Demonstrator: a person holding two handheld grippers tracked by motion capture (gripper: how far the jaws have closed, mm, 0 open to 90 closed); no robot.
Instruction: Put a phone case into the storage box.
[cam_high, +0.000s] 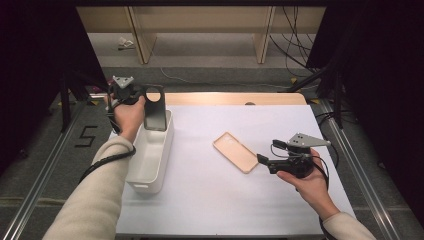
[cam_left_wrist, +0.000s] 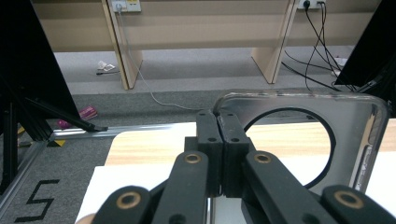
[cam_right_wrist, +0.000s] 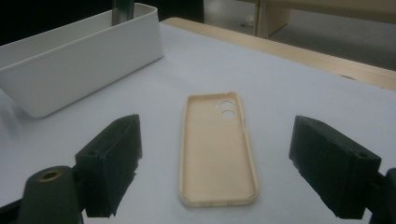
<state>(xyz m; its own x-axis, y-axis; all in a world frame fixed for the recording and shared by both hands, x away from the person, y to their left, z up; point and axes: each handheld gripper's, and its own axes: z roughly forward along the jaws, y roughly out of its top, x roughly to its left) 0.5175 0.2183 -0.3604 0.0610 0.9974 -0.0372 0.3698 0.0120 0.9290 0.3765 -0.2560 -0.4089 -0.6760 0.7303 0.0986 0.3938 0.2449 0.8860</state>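
Currently 2 phone cases in play. Left gripper (cam_high: 142, 100) is clamped on the edge of a dark phone case (cam_high: 155, 108), held upright over the far end of the white bin (cam_high: 150, 165) at table left; in the left gripper view its jaws pinch the case rim (cam_left_wrist: 224, 122) beside the round camera cutout. Right gripper (cam_high: 262, 159) rests low with jaws spread wide, nothing between them. Beige phone case (cam_right_wrist: 217, 149) lies flat, open side up, directly ahead of it, long axis running away along the gripper's line, near short end closest. Judgement: right hand nearer; the jaws would straddle the case across its width
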